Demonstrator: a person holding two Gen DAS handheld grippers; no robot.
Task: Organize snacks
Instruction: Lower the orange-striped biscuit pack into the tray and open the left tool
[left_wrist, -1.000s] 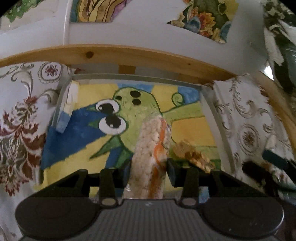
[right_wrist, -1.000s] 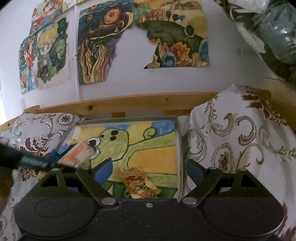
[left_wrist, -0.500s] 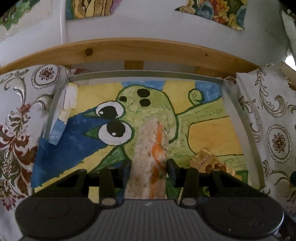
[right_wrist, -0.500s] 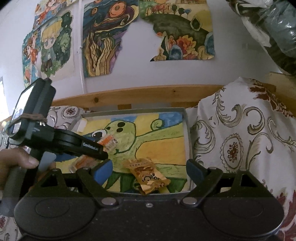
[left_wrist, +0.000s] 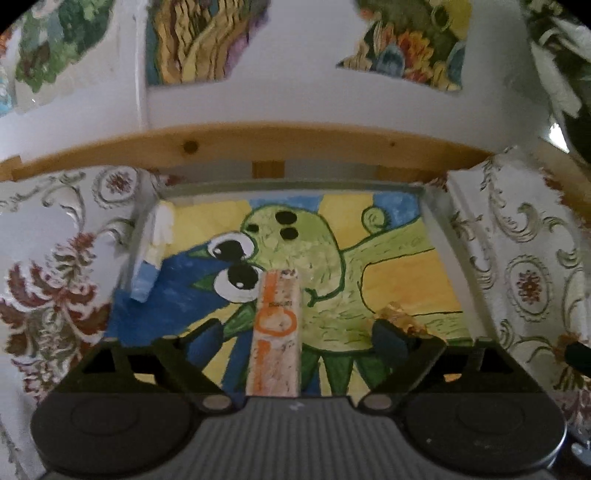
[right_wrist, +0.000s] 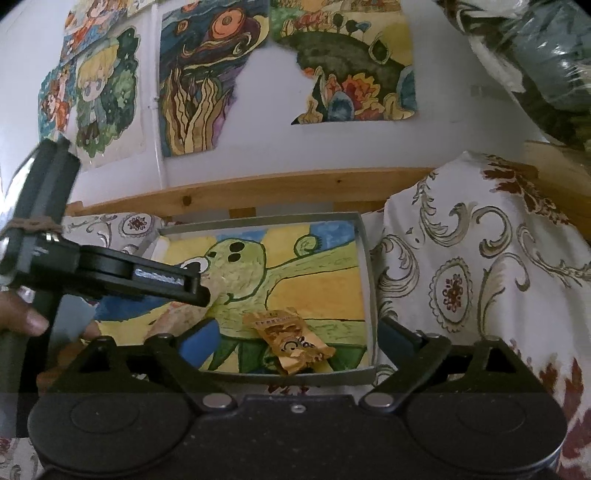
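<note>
A shallow grey tray (left_wrist: 439, 236) with a painted green creature on its floor lies on a patterned cloth. A long orange-and-white snack bar (left_wrist: 276, 332) lies flat in the tray, between the spread fingers of my left gripper (left_wrist: 295, 336), which is open. The bar also shows in the right wrist view (right_wrist: 177, 319), partly hidden under the left gripper (right_wrist: 192, 291). A golden candy wrapper (right_wrist: 291, 341) lies in the tray's near right part; it also shows in the left wrist view (left_wrist: 400, 319). My right gripper (right_wrist: 291, 343) is open and empty, just before the tray's near rim (right_wrist: 295, 378).
A wooden rail (right_wrist: 295, 190) runs behind the tray under a white wall with paintings. The patterned cloth rises in a mound on the right (right_wrist: 480, 266) and spreads on the left (left_wrist: 55, 266). A white-and-blue block (left_wrist: 151, 258) leans on the tray's left wall.
My left gripper has opened and let go of the snack bar, which now lies flat in the tray. The left gripper has drawn back and up a little. The right gripper stays open.
</note>
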